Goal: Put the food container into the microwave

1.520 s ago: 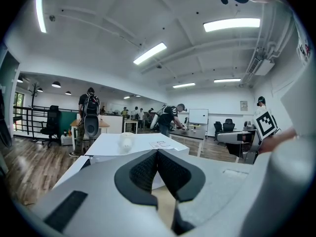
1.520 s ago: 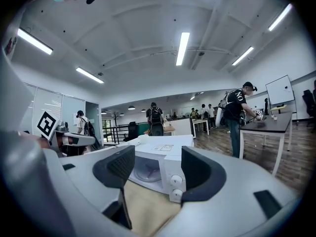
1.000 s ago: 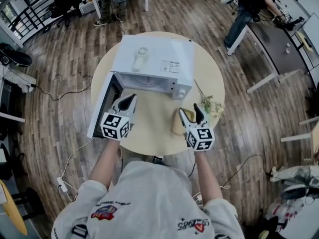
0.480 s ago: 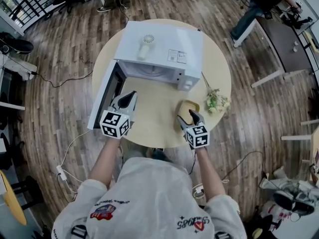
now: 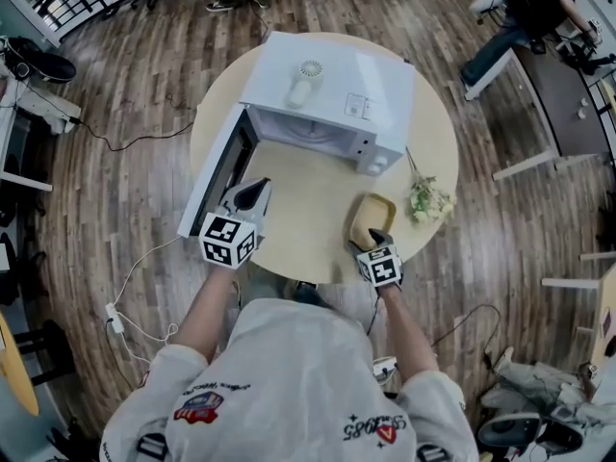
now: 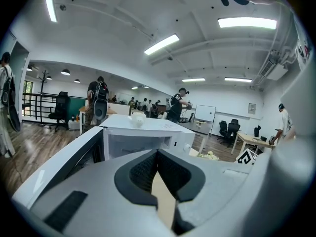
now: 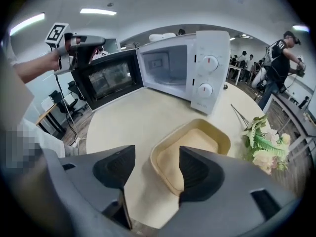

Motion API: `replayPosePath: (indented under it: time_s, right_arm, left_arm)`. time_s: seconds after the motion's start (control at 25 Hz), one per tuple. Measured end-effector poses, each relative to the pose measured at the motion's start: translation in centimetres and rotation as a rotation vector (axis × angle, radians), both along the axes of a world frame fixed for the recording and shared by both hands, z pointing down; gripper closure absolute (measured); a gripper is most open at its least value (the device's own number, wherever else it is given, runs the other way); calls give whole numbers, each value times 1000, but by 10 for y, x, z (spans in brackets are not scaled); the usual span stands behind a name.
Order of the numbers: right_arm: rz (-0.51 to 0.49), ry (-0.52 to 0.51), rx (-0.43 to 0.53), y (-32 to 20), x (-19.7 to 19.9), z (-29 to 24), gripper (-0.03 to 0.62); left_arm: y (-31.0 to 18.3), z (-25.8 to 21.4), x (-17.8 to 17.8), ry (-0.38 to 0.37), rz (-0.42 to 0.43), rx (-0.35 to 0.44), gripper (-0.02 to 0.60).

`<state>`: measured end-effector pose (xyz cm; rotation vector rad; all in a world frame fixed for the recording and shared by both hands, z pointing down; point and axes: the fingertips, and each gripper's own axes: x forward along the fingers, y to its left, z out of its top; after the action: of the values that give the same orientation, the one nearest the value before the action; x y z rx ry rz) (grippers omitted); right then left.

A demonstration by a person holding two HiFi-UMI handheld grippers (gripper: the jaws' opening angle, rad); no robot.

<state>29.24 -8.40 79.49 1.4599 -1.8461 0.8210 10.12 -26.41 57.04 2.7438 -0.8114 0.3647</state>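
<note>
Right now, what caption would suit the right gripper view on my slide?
Right gripper, jaws apart astride the near rim of the food container, facing the open microwave on the table.

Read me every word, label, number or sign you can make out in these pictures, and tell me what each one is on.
No text here can be read as words.
Sticker on top of the white box-shaped microwave: print too small.
Marks beside the microwave's two round knobs: blurred.
Cubes on the left gripper and right gripper: black-and-white square patterns, no words.
Print on the person's grey sweatshirt: upside down, blurred.
</note>
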Motion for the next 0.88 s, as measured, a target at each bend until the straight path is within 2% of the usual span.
replayPosePath:
  time_s: [0.16,0.24,0.36,0.4,0.48,0.52,0.72,0.88]
  right_arm:
    - [-57,79,-56,8,0,8,323]
    - [-85,110,-106,17,-1,19,361]
    - [-129,128,-118,18,-7,26,381]
    - [-132,135,-127,19,-6,29,394]
    - [-117,153,-152,23,-1,36,475]
    - [-109,155,-157,23,0,37,489]
    - [-117,146,-121,19,-4,34,558]
    - [-69,97,-47,12,-1,19,569]
  left_arm:
    - [7,2,-5,-13,2,0,577]
    - [8,3,-11,-14,-8,0,577]
    - [9,3,-20,-16,-25,0,577]
    - [10,3,-22,-15,-31,0,577]
    - [12,2,-26,-14,-41,1,577]
    - [13,1,-28,-13,-45,1,577]
    - [19,1,-35,-10,-62,1,577]
    - [20,-2,-38,-6,-72,8,577]
